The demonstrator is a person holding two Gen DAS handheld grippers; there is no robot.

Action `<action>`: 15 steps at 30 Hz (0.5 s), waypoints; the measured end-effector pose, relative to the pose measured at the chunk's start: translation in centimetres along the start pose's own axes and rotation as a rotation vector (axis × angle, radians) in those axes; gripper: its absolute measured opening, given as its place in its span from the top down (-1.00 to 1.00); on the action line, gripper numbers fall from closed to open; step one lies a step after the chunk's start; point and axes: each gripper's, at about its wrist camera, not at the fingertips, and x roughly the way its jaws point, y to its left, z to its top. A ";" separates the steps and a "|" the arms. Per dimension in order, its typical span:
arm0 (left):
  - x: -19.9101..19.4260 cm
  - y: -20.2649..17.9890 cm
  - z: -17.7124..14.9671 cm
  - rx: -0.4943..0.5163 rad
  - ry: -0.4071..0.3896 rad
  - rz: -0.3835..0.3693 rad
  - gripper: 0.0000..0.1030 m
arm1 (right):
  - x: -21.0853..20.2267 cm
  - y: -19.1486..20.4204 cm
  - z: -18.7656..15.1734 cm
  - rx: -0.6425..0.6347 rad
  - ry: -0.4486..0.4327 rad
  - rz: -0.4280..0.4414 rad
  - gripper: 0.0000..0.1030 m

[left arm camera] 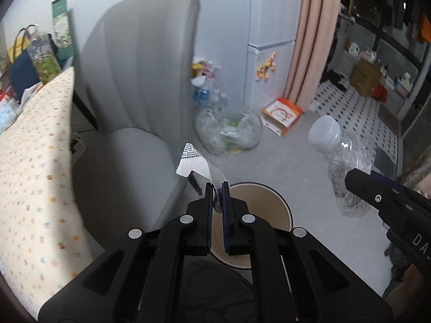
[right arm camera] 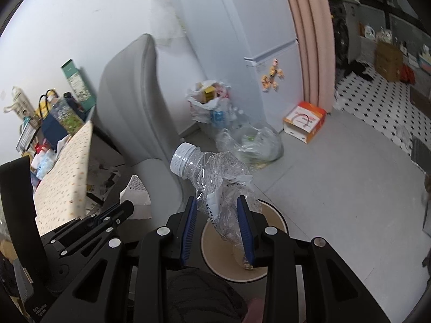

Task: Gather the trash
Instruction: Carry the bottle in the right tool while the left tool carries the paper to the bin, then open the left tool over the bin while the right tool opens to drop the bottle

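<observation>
Above the round beige bin on the pale grey floor, the right gripper clamps a crushed clear plastic bottle between its blue pads, long axis tilted, its white cap toward 10 o'clock in the right wrist view. The left gripper, jaws nearly together, pinches a folded white paper scrap that points toward 11 o'clock. A grey chair stands at 10 o'clock, a clear trash bag at 12, a pink curtain at 1.

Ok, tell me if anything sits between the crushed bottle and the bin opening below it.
Nothing visible does. The crushed bottle, clamped in the right gripper, hangs directly over the open bin; its mouth is uncovered.
</observation>
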 end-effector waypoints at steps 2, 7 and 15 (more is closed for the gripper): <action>1.1 -0.5 0.1 0.008 0.022 -0.008 0.86 | 0.7 -0.9 -0.1 0.016 0.011 -0.004 0.40; 3.2 -1.3 0.1 0.017 0.071 -0.029 0.86 | 2.3 -1.9 -0.4 0.043 0.040 -0.007 0.40; 5.4 -1.7 0.1 0.006 0.125 -0.074 0.84 | 3.3 -2.6 -0.4 0.061 0.057 -0.013 0.40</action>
